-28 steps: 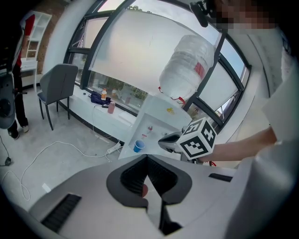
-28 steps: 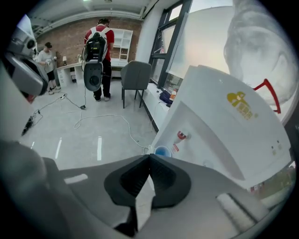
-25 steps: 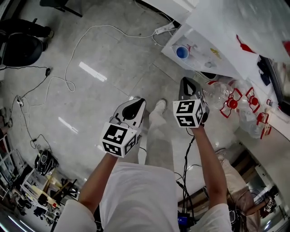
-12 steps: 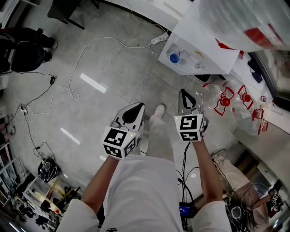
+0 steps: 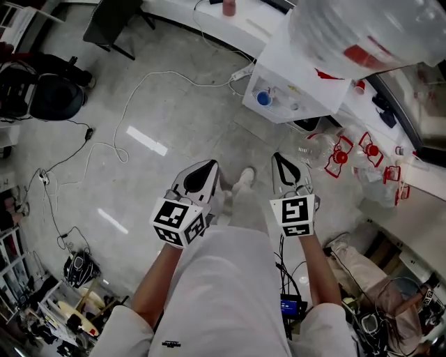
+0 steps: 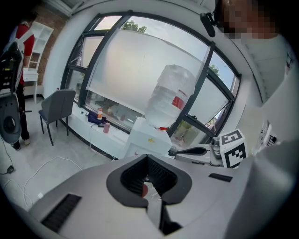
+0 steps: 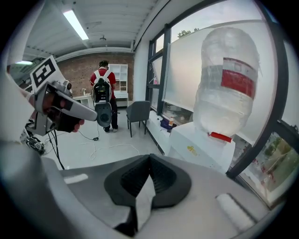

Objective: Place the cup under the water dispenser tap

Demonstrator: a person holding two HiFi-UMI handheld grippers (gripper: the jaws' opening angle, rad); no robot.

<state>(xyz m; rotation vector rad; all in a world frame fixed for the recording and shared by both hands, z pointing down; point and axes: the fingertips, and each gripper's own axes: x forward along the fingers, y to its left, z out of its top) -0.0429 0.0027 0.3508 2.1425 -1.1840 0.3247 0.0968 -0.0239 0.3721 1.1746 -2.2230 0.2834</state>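
**Floor area around the water dispenser [image 5: 301, 78], read left to right.**

- **Far left:** A black chair [image 5: 115, 24] stands by the white ledge [image 5: 188, 17]. A white cable [image 5: 120, 148] loops across the grey floor [image 5: 174, 111] towards a power strip [image 5: 242, 72] at the dispenser's foot.
- **Left tool:** Your left gripper [image 5: 201, 174] hangs in front of your body, well short of the dispenser and to its left. Its jaws are drawn together with nothing identifiable between them. A small red-and-pale patch at their root cannot be read.
- **Centre:** Your shoe [image 5: 244, 178] shows between the two tools.
- **Right tool:** Your right gripper [image 5: 286, 170] is level with the left one, nearer the dispenser but apart from it. Its jaws are pressed closed and carry nothing.
- **Dispenser front:** A small blue cup [image 5: 263, 98], seen from above, sits on the dispenser's front ledge. You cannot tell whether it stands beneath a tap. Neither tool touches it.
- **Dispenser top:** A large clear water bottle [image 5: 362, 28] with a red label is inverted on the dispenser.
- **Right of the dispenser:** Empty clear jugs [image 5: 317, 148] with red fittings lie on the floor.
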